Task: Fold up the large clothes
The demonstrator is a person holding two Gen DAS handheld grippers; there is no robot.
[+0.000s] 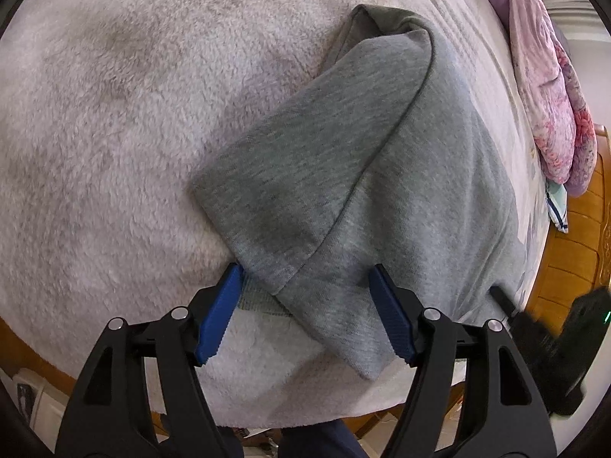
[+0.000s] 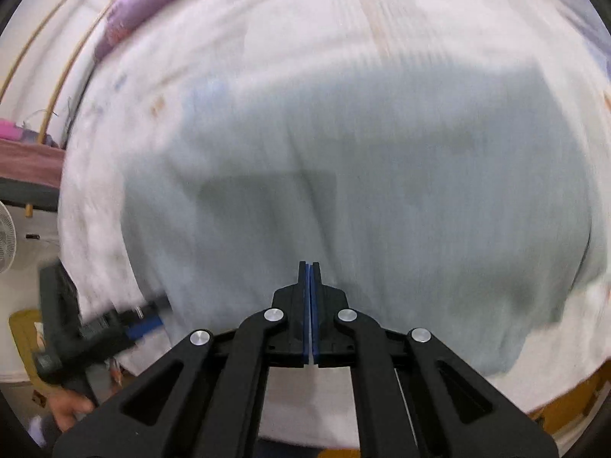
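Observation:
A grey garment [image 1: 382, 152] lies on the bed with one sleeve or flap folded diagonally across its body. My left gripper [image 1: 304, 269] stands open over the garment's near hem, its blue fingertips [image 1: 229, 286] straddling the folded flap's lower end; the pads do not pinch it. The right wrist view is blurred by motion. There my right gripper [image 2: 309, 265] is shut with nothing between its pads, hanging above the same grey garment [image 2: 382, 191]. The left gripper's blue pad [image 2: 143, 328] shows at the lower left, with a person's hand [image 2: 68, 412] under it.
A white fleece blanket [image 1: 114, 133] covers the bed. A pink floral quilt [image 1: 553, 114] is heaped along the far right side by the wooden bed frame [image 1: 573, 252]. A purple quilt [image 2: 141, 4] and a white fan [image 2: 5, 236] show at the left in the right wrist view.

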